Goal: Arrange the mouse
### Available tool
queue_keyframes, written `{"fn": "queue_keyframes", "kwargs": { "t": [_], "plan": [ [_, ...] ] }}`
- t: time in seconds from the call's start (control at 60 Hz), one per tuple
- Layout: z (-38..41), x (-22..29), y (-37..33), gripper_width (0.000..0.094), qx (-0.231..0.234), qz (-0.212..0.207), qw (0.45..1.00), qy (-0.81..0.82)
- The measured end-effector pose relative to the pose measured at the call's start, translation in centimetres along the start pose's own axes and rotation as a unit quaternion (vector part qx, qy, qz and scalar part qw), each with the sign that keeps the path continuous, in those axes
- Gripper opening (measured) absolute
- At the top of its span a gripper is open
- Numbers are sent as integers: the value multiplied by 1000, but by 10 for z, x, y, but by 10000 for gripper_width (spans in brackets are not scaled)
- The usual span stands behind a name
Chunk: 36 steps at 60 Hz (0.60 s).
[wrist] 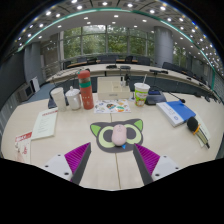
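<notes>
On the black cat-shaped mouse mat [113,135], just ahead of the tongs [112,159]: a pink mouse [119,135], resting on its own near the mat's middle, nothing gripping it. Tongs spread wide, holding nothing, with one purple-padded finger [76,155] to one side of the mat's near edge and the other to the opposite side, mouse beyond the gap between them and touching neither.

Beyond the mat, on the pale wooden surface [70,125]: a tall red and green bottle [86,89], two white cups [58,97] just beside it, colourful cards or papers [114,104] spread flat near its base, and a cup with a green band [141,93] on the far side of those papers from the bottle. Off to one side of the mat, a blue book [176,112] lying flat, with a dark cable or strap [198,131] past it. Off to the opposite side, a white booklet [45,124] and a printed leaflet [24,145].

Farther back, past the bottle: long desks, dark office chairs, tall windows and ceiling lights.
</notes>
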<state>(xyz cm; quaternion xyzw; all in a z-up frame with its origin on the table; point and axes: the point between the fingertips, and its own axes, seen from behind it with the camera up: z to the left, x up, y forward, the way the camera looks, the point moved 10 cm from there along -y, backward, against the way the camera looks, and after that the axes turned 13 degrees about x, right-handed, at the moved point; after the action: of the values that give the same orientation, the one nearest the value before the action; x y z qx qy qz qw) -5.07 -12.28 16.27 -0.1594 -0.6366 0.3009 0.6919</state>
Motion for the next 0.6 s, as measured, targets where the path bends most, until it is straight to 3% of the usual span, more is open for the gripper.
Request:
{"fn": "queue_keyframes", "kwargs": {
  "t": [0.283,0.6],
  "plan": [
    [58,-44,-165,858,-16,-33,999,-22],
    [87,-90,-282,855,-3,-48,998,-37]
  ]
}}
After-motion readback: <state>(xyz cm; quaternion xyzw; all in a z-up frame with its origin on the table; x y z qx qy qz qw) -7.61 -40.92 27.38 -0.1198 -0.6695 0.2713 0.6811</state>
